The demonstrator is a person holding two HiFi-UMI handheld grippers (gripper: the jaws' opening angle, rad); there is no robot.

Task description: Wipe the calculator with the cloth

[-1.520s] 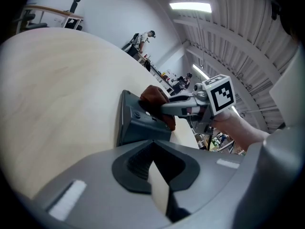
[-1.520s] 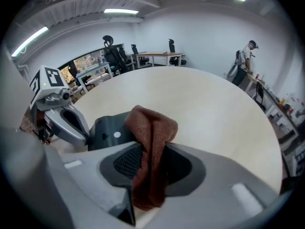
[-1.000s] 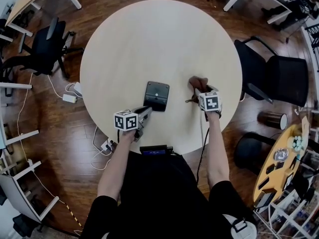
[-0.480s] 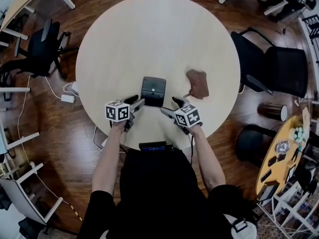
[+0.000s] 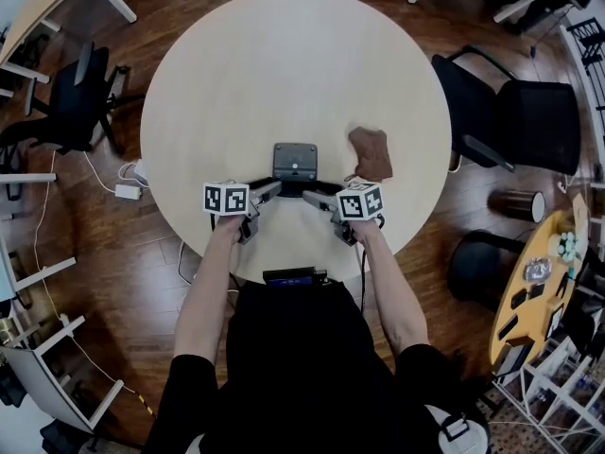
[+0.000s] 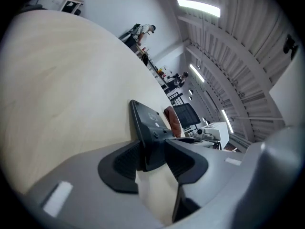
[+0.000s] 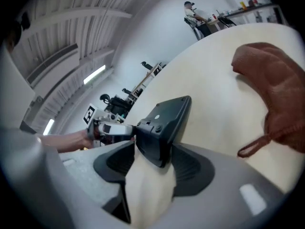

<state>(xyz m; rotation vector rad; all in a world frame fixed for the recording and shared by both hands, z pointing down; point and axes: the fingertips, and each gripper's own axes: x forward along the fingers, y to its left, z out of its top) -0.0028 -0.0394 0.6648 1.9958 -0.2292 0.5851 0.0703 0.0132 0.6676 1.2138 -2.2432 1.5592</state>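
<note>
Dark grey rectangular plastic calculator (image 5: 295, 162) lies on the round pale wooden table (image 5: 284, 55), just ahead of both claws, long axis running away from the person. Left gripper (image 5: 269, 190) has just been closing and is clamped on the near left corner. Right gripper (image 5: 317, 197), also just closing, pinches the near right corner. Crumpled brown cloth (image 5: 371, 152) lies apart, to the right of the calculator and beyond the right gripper. Judgement: the right hand is nearer the cloth.

- Bright, even light from ceiling lamps (image 6: 198, 7); only faint shadows on the table (image 5: 293, 74).
- Strong fisheye bending; black corners in both gripper views.
- Close foreground soft, calculator (image 7: 164, 123) fairly sharp.
</note>
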